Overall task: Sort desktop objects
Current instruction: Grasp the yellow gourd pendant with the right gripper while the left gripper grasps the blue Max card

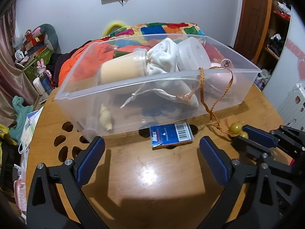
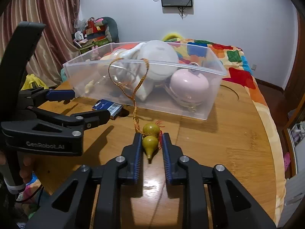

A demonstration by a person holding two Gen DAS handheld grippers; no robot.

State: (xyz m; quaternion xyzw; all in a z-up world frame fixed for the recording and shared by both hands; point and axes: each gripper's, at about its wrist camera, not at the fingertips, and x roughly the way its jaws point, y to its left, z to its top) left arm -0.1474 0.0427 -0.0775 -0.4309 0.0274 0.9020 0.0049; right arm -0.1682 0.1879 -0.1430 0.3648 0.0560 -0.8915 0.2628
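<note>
A clear plastic bin [image 1: 133,87] [image 2: 215,70] stands on the round wooden table. It holds a white cloth bag [image 1: 164,61], a cream cylinder [image 1: 122,70], a shell [image 1: 105,118] and a pink round case [image 2: 188,84]. A small blue box [image 1: 171,135] [image 2: 107,106] lies in front of the bin. A green gourd charm [image 2: 150,141] [image 1: 235,127] lies on the table, its orange cord [image 2: 141,84] looped over the bin wall. My right gripper [image 2: 151,139] is shut on the gourd. My left gripper [image 1: 152,145] is open, with the blue box just beyond it.
The wooden table [image 2: 219,143] has cut-out holes [image 1: 63,139] at the left. A bed with a colourful blanket [image 2: 238,72] lies behind the table. Clutter and a curtain [image 2: 47,19] stand at the left.
</note>
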